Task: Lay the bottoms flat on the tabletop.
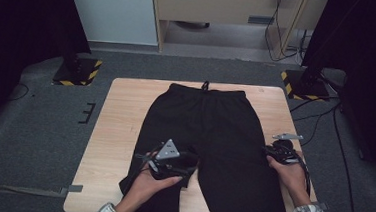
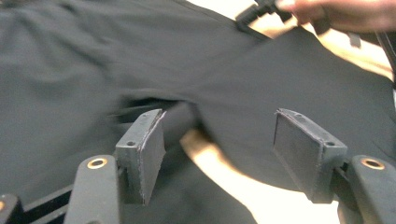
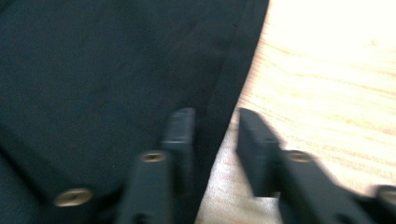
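Black pants (image 1: 205,122) lie flat on the wooden table (image 1: 120,121), waistband at the far side and legs toward me. My left gripper (image 1: 188,162) hovers over the crotch area at the inner edge of the left leg. In the left gripper view it (image 2: 219,133) is open, its jaws standing wide on either side of the gap between the legs, over the dark fabric (image 2: 140,56). My right gripper (image 1: 271,150) sits at the outer edge of the right leg. In the right gripper view it (image 3: 215,123) is open, its jaws a short way apart and straddling the hem line of the cloth (image 3: 93,70).
The table's bare wood (image 3: 327,70) shows to the right of the pants and on their left side. Grey carpet surrounds the table. Two stand bases with yellow-black tape (image 1: 77,71) (image 1: 305,85) sit beyond the far corners, with cables on the floor at the right.
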Demonstrator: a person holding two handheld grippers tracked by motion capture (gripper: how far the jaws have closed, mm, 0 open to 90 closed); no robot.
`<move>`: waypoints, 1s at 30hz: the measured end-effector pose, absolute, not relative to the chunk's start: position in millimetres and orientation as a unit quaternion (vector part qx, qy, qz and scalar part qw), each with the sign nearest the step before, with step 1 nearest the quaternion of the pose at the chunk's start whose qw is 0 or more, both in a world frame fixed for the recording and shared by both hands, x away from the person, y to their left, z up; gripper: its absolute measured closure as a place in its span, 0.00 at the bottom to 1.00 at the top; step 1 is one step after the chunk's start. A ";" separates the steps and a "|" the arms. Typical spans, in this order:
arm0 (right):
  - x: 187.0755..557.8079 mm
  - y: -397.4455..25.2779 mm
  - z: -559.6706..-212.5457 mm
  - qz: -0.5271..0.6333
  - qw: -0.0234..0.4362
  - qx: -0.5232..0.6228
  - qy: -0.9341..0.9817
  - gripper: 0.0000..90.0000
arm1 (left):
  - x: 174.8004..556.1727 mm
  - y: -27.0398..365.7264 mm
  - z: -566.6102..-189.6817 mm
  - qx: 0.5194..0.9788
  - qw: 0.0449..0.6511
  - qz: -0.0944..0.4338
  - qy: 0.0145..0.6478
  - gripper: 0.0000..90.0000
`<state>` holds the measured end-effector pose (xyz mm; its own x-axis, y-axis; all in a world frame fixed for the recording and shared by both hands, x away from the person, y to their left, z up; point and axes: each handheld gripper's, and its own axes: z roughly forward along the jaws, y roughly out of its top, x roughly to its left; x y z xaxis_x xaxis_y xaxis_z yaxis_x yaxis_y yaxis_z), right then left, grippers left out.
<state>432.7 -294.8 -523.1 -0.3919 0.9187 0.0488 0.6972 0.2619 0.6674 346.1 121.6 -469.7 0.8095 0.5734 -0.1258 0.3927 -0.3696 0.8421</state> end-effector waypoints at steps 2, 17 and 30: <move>434.8 -294.2 -523.1 0.313 0.176 0.519 0.776 1.00 | 352.0 144.6 -466.6 0.811 0.478 0.113 0.319 0.36; 449.9 -304.0 -512.9 0.314 0.199 0.562 0.739 0.56 | 414.8 235.0 -491.5 0.782 0.403 0.189 0.435 0.34; 430.8 -297.7 -510.4 0.353 0.197 0.531 0.744 0.32 | 454.0 243.6 -525.9 0.794 0.333 0.179 0.475 0.33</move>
